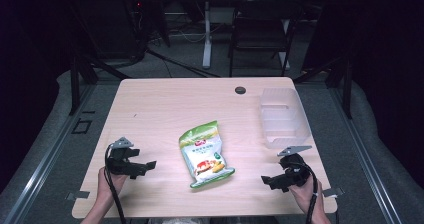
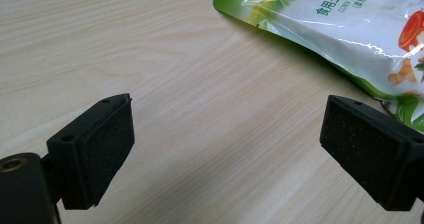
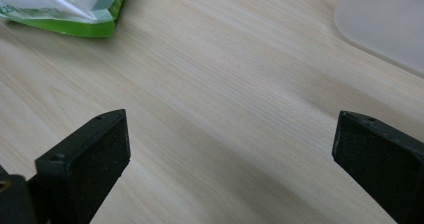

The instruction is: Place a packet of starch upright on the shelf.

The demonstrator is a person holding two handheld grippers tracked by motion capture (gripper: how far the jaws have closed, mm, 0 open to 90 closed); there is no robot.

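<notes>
So, working across from the left: my left gripper (image 1: 145,166) sits low over the near left part of the wooden table (image 1: 160,104), jaws spread wide and holding nothing, pointed inward toward the middle. In the left gripper view bare wood lies between the two black pads (image 2: 107,149), and the green edge of the snack bag (image 2: 350,34) runs just past the far jaw, near it but not touching. That snack bag (image 1: 204,154) lies flat at the table's centre, its long side running away from me, tilted a little, white front with green top and bottom seals facing up. Further right and farther back stands a clear plastic bin (image 1: 284,116), empty as far as I can see, well apart from the bag. My right gripper (image 1: 270,180) rests at the near right, below the bin, also fully open with nothing in it; the right gripper view shows the bag's bottom seal (image 3: 75,26) up at the corner and the bin's pale rim (image 3: 385,19) at the other. I judge this to be the start: nothing gripped yet, both tools facing the bag. Next I need to close in on a bag edge, get a pad under the seal, pinch it, and lift toward the bin.
</notes>
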